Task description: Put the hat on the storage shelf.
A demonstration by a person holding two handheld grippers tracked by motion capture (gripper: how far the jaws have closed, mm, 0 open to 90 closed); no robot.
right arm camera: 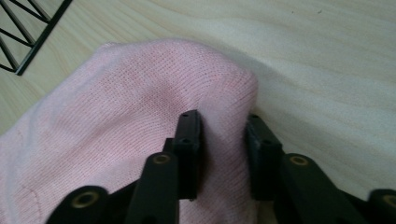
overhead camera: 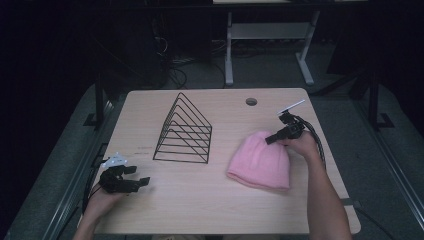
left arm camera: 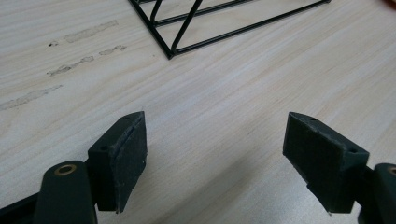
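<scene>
A pink knit hat (overhead camera: 260, 160) lies flat on the right half of the wooden table (overhead camera: 200, 200). My right gripper (overhead camera: 270, 139) reaches onto the hat's far top edge. In the right gripper view its two pads pinch a raised fold of the pink hat (right arm camera: 116, 116), so this gripper (right arm camera: 224, 140) is shut on the fabric. My left gripper (overhead camera: 142, 181) rests low near the table's front left, apart from the hat. Its jaws stand wide apart in the left gripper view, and nothing but bare wood lies between them (left arm camera: 215, 154).
A black wire rack (overhead camera: 184, 131) with sloped dividers stands mid-table, left of the hat; its corner (left arm camera: 224, 28) lies ahead of my left gripper. A round cable hole (overhead camera: 251, 101) sits near the far edge. Another desk's white legs (overhead camera: 229, 55) stand beyond the table.
</scene>
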